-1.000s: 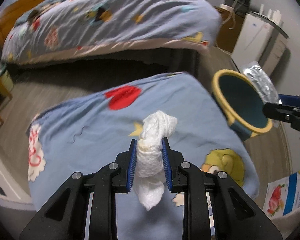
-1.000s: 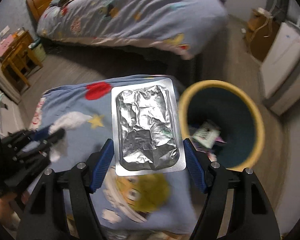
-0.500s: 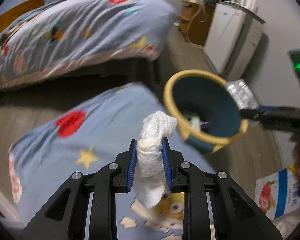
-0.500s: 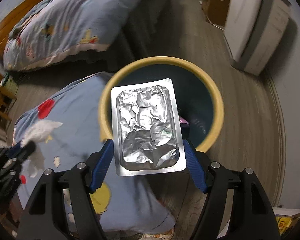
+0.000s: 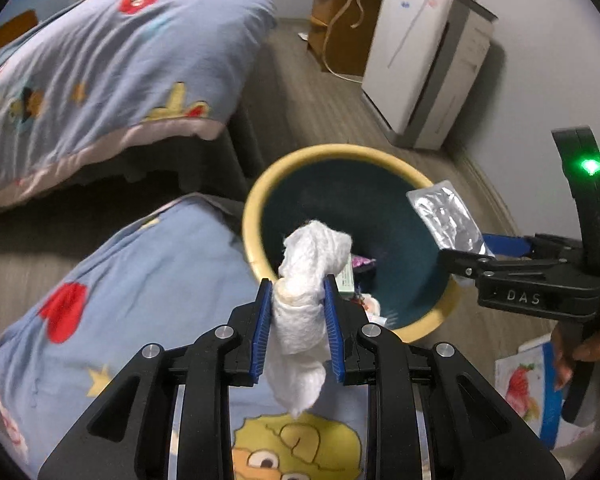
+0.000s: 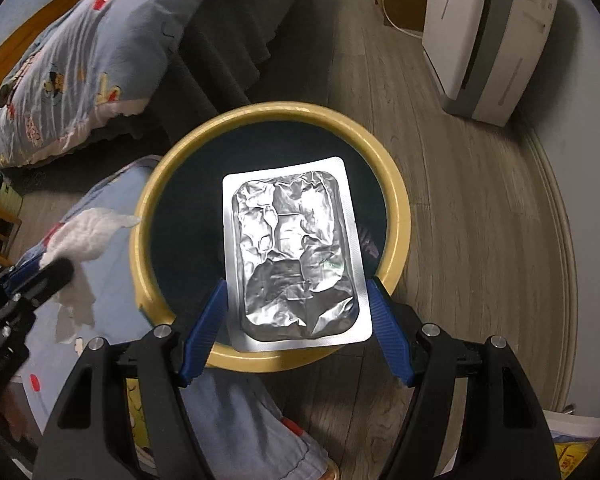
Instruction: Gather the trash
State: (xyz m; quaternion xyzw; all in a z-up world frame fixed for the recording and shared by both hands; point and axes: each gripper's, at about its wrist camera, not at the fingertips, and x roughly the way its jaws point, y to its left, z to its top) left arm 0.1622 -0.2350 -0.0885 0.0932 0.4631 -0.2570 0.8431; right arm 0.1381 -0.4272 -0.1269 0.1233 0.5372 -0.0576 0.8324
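Gripping a foil pack (image 6: pixel 296 256), the right claw (image 6: pixel 296 304) overhangs the bin (image 6: pixel 396 204); the left claw (image 5: pixel 298 312) clamps tissue (image 5: pixel 304 304).

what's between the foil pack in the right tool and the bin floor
Only open air: in the right wrist view, the foil pack hangs over the bin mouth.

Changes since one second ago:
- right gripper (image 6: pixel 296 322): carried from above the blue cartoon quilt (image 6: pixel 100 288) to above the mouth of the yellow-rimmed bin (image 6: pixel 272 120); foil blister pack (image 6: pixel 294 256) now framed by the bin's dark interior
- left gripper (image 5: pixel 298 316): swung rightward; crumpled white tissue (image 5: pixel 306 280) now overlaps the bin's near rim, formerly over the quilt
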